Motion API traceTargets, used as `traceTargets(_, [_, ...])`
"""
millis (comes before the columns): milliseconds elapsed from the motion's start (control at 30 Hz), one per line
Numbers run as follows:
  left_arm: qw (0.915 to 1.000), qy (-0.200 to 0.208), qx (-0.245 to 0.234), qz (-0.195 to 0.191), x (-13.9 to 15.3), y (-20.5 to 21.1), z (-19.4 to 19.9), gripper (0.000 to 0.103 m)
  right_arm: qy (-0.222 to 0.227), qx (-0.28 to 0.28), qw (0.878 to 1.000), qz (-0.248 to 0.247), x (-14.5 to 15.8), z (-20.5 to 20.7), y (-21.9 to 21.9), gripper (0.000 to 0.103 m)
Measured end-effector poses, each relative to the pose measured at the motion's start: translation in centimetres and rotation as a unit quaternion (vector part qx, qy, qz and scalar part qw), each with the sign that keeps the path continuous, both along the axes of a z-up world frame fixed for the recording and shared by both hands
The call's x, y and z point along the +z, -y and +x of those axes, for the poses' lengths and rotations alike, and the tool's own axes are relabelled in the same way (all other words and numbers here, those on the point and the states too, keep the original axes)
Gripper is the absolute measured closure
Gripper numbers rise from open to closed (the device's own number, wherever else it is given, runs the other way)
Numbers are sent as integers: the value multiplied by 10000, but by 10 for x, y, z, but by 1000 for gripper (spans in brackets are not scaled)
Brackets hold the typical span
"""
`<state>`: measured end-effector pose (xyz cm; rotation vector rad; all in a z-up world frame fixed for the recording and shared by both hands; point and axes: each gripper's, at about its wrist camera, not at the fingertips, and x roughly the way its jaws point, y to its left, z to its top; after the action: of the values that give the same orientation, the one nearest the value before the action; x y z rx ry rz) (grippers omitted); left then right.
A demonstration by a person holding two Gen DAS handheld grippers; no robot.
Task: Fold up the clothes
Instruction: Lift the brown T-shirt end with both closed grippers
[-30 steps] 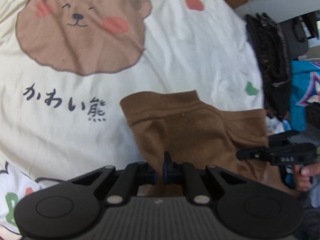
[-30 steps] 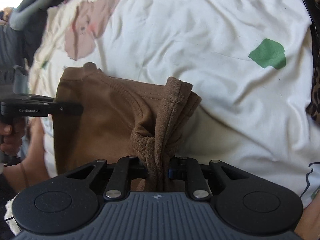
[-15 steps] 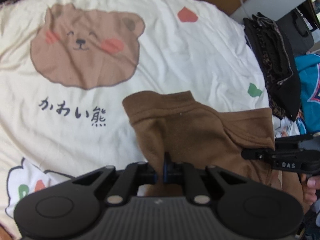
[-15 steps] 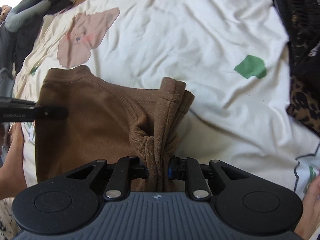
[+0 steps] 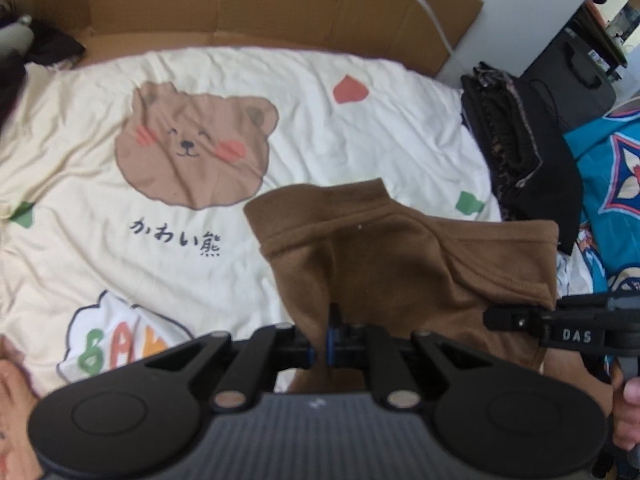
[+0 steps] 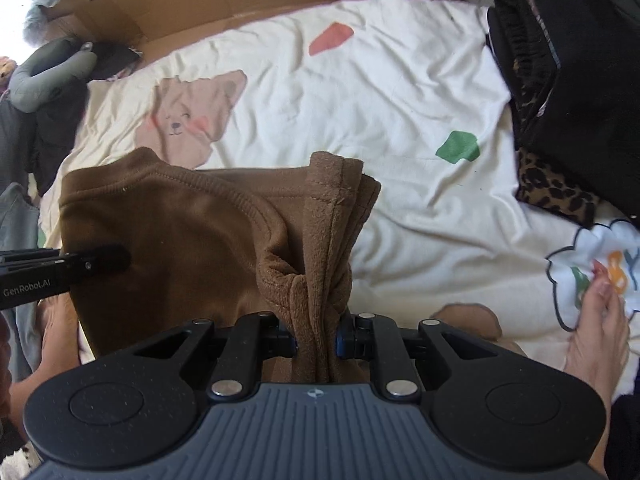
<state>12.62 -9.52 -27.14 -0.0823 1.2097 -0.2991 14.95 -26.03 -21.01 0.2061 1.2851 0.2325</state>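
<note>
- We have raised the brown garment (image 5: 400,264) off the bear-print sheet (image 5: 168,240); more sheet shows beyond both claws than a second ago, so it hangs ready to fold
- Left gripper (image 5: 326,344) pinches a thin edge; right gripper (image 6: 316,344) clamps a bunched corner (thicker wad)
- Cardboard box (image 5: 240,0) far ahead, contents unseen

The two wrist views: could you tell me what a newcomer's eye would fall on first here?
First the brown garment, held up in the middle between both grippers: the right gripper clamps a bunched thick fold, the left gripper pinches a thin edge. Behind it spreads the cream bedsheet, its big bear face at the left. A dark clothes pile sits at its right edge.
</note>
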Motion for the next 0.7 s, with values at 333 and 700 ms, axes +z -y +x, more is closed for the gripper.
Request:
traceTargets(333, [9994,313,-57,169,47,1,-41,97,350,-164,9993,-17,42,-45,0,87])
traceTargets(700, [9966,571,-400,442,92,15,-78,97,571,-235,9979,-174,82,-92,-4,87])
